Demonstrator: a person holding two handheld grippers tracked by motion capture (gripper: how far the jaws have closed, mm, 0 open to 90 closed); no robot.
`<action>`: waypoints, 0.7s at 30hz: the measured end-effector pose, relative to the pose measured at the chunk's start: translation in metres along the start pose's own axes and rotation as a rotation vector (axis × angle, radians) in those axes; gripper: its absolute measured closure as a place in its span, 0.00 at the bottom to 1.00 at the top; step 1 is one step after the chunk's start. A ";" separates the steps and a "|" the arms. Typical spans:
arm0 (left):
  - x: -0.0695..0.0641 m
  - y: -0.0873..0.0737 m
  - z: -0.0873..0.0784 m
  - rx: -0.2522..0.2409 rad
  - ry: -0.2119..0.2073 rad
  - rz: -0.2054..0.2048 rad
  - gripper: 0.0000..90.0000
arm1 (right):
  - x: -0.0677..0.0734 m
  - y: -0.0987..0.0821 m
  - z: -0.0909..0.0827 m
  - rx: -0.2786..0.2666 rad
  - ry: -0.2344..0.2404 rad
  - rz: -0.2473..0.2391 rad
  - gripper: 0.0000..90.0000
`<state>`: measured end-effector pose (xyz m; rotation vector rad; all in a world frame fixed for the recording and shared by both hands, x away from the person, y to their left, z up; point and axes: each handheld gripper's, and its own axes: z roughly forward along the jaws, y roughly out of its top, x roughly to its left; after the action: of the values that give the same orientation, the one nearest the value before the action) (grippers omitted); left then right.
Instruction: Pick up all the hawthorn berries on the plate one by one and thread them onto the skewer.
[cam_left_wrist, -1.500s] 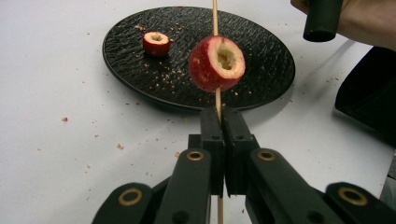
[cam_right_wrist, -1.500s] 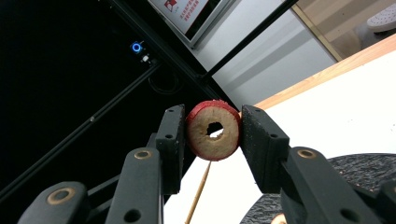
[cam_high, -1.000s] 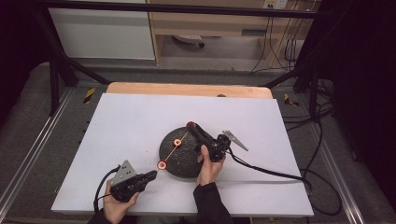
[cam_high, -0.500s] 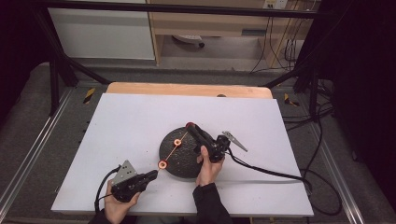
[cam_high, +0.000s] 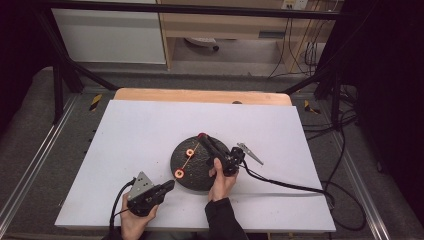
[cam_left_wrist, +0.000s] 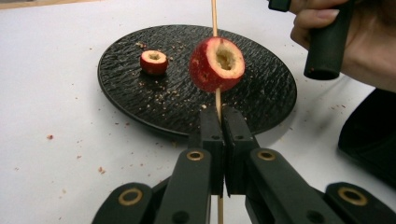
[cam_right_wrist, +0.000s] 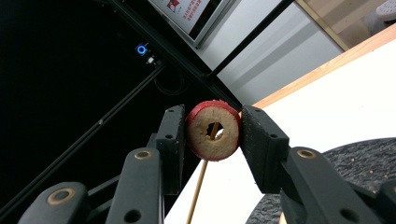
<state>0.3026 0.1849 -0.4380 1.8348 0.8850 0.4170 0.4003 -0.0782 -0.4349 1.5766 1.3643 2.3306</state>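
Observation:
A black round plate (cam_high: 200, 172) (cam_left_wrist: 261, 88) lies mid-table. My left gripper (cam_high: 170, 185) (cam_left_wrist: 223, 114) is shut on a thin wooden skewer (cam_left_wrist: 217, 100) that slants up over the plate. One cored red fruit (cam_left_wrist: 217, 64) (cam_high: 179, 173) is threaded on it just past the jaws. A smaller cored red piece (cam_left_wrist: 154, 62) (cam_high: 190, 152) lies on the plate. My right gripper (cam_high: 202, 136) (cam_right_wrist: 214, 130) is shut on a red fruit ring (cam_right_wrist: 205, 140) at the skewer's far end. The skewer (cam_right_wrist: 198, 186) shows through the ring's hole.
The white table top (cam_high: 140, 130) has a wooden strip (cam_high: 200, 95) along its far edge. Red crumbs (cam_left_wrist: 100, 170) dot the plate and the table. A black cable (cam_high: 290, 186) trails right from the right gripper. A hand on the right gripper's handle (cam_left_wrist: 327, 42) hovers over the plate's right side.

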 end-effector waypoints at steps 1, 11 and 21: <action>0.000 0.001 0.001 -0.001 -0.003 -0.003 0.98 | 0.000 0.000 0.000 0.000 0.000 0.000 0.69; 0.001 0.013 0.010 0.002 -0.008 -0.012 0.98 | 0.001 -0.004 -0.003 0.010 0.004 -0.006 0.69; 0.000 0.030 0.022 -0.013 -0.017 -0.021 0.98 | 0.002 -0.005 -0.006 0.021 0.011 -0.015 0.69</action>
<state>0.3277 0.1644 -0.4208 1.8132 0.8871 0.3927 0.3928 -0.0777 -0.4368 1.5555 1.4025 2.3282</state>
